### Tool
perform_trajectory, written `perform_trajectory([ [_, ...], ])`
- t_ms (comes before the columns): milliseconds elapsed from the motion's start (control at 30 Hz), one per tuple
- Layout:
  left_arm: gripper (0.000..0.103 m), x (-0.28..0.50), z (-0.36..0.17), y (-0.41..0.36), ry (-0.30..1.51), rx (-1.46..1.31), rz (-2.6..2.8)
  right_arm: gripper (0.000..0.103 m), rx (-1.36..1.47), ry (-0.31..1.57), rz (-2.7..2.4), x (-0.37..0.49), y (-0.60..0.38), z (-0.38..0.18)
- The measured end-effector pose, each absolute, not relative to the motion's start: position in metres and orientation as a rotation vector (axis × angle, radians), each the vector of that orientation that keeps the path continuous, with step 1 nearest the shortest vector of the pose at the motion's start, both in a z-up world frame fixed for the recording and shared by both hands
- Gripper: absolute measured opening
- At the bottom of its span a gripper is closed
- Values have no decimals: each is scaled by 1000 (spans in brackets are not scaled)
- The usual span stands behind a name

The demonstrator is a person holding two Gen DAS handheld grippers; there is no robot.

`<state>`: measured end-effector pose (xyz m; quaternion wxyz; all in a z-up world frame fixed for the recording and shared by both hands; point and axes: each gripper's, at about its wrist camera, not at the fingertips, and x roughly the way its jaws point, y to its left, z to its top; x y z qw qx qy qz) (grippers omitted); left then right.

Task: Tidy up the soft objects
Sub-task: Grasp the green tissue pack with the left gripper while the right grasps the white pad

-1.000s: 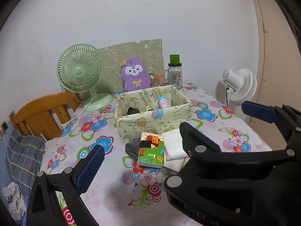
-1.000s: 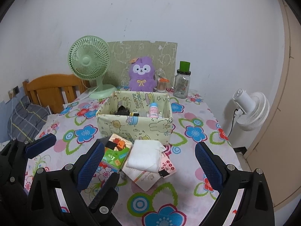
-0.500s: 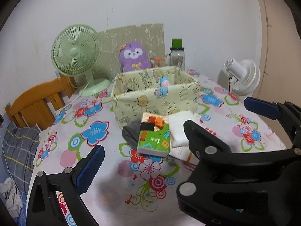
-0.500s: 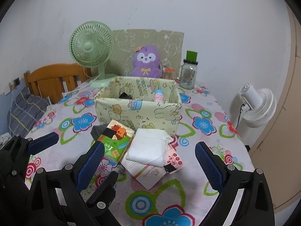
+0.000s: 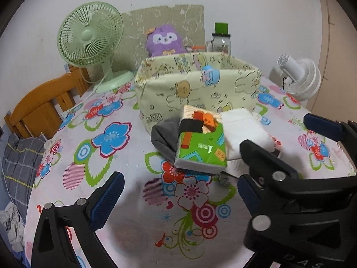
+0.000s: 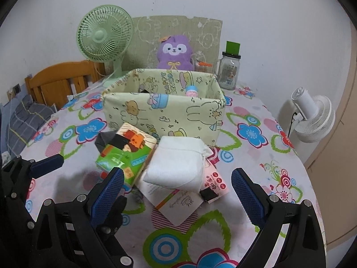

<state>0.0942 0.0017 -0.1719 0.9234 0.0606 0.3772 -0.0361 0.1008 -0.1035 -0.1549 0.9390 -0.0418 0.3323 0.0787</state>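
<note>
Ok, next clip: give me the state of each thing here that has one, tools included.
Left tool: open, empty, above the table.
Right tool: open, empty, near the white pouch.
Fabric bin: upright, open-topped, small bottle inside.
Tissue pack: lying tilted on the grey cloth.
Grey cloth: crumpled, partly under the pack.
White pouch: lying on paper packets.
Green fan: upright; running or not, unclear.
Glass jar: upright, lidded.
</note>
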Motion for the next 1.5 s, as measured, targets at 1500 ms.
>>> perform_trajectory([
  [1500,79,130,-173,-18,759,185,-70,67,-48,714,117,143,-124,-169],
])
